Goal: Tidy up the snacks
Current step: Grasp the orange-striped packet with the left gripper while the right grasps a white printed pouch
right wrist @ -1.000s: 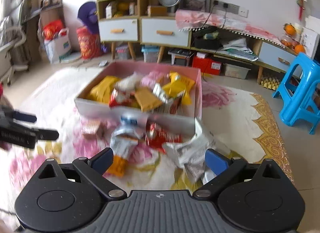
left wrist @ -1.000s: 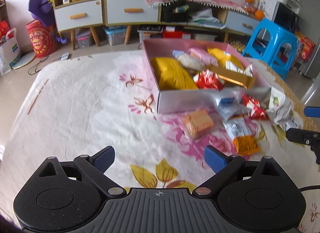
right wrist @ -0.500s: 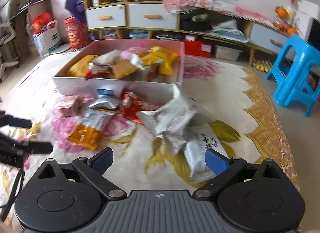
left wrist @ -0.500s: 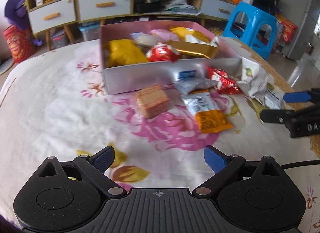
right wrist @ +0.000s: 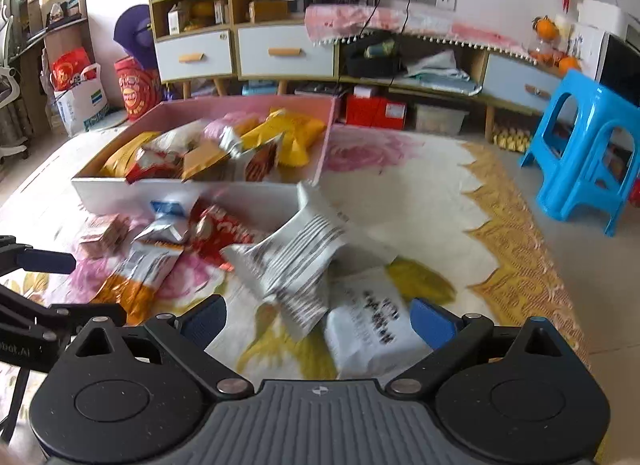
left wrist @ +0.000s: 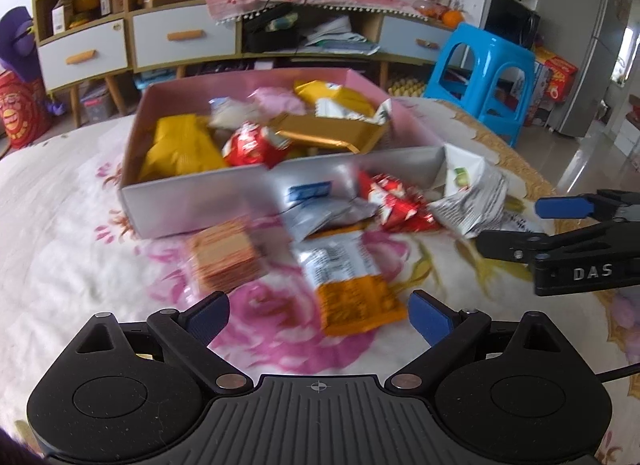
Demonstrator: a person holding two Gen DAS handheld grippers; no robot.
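Observation:
A pink box (left wrist: 192, 201) (right wrist: 120, 189) full of snack packs sits on the floral cloth. Loose snacks lie in front of it: a cracker pack (left wrist: 224, 255) (right wrist: 106, 235), an orange-and-white pack (left wrist: 352, 289) (right wrist: 138, 275), a red pack (left wrist: 394, 199) (right wrist: 220, 231), a grey pack (left wrist: 320, 215), and white bags (left wrist: 472, 193) (right wrist: 292, 261) (right wrist: 368, 323). My left gripper (left wrist: 319, 313) is open and empty, just short of the orange-and-white pack. My right gripper (right wrist: 318, 315) is open and empty over the white bags; it also shows in the left wrist view (left wrist: 520, 225).
A blue plastic stool (left wrist: 488, 77) (right wrist: 588, 153) stands off the right edge of the cloth. A low cabinet with drawers (left wrist: 184, 37) (right wrist: 284, 51) lines the back wall. Bags stand on the floor at far left (right wrist: 80, 93).
Both grippers have moved forward toward the loose snacks; the packs now lie closer to the fingertips. Both stay open and empty.

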